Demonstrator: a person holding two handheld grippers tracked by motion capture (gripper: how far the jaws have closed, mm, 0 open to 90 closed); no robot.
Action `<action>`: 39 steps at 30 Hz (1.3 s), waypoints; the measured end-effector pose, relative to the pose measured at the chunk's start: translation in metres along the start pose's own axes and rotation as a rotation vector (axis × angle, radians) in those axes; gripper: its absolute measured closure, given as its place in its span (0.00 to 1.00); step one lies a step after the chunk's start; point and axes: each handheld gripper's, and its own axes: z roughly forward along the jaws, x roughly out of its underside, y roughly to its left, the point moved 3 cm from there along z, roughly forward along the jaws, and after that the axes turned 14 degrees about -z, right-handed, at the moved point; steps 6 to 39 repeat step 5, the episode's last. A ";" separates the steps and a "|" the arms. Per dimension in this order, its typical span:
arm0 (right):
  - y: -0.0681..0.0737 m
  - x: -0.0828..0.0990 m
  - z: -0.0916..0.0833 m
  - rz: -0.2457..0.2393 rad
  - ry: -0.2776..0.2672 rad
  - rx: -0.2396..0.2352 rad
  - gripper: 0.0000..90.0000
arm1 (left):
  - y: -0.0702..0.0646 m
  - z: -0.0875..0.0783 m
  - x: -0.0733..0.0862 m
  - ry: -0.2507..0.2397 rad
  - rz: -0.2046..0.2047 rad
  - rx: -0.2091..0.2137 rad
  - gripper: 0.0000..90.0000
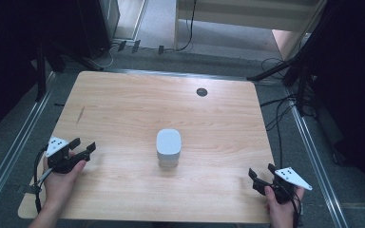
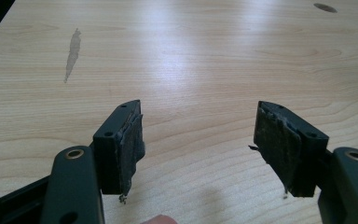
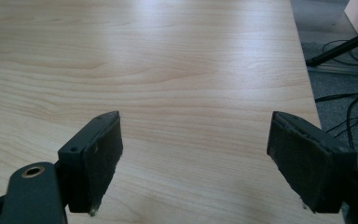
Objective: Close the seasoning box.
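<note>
Each black hand-held gripper [image 1: 84,146] carries a white three-cornered plate with dark dots, seemingly markers, and worn jaw pads.

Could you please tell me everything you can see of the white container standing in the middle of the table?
The white container is a small box-like thing with rounded corners and a smooth, matte, plastic-looking surface. Its top is a rounded square slightly wider than the body, possibly a lid, though no seam is clear. It stands upright near the centre of the wooden table, touching only the tabletop. The left tongs and the right tongs are both open and well apart from it, near the table's front corners.
</note>
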 end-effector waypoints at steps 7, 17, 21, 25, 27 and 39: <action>0.001 0.000 0.001 -0.005 0.014 0.002 0.20 | 0.000 0.001 0.000 0.005 0.007 -0.001 0.40; 0.001 0.000 0.001 -0.005 0.014 0.002 0.20 | 0.000 0.001 0.000 0.005 0.007 -0.001 0.40; 0.001 0.000 0.001 -0.005 0.014 0.002 0.20 | 0.000 0.001 0.000 0.005 0.007 -0.001 0.40; 0.001 0.000 0.001 -0.005 0.014 0.002 0.20 | 0.000 0.001 0.000 0.005 0.007 -0.001 0.40; 0.001 0.000 0.001 -0.005 0.014 0.002 0.20 | 0.000 0.001 0.000 0.005 0.007 -0.001 0.40; 0.001 0.000 0.001 -0.005 0.014 0.002 0.20 | 0.000 0.001 0.000 0.005 0.007 -0.001 0.40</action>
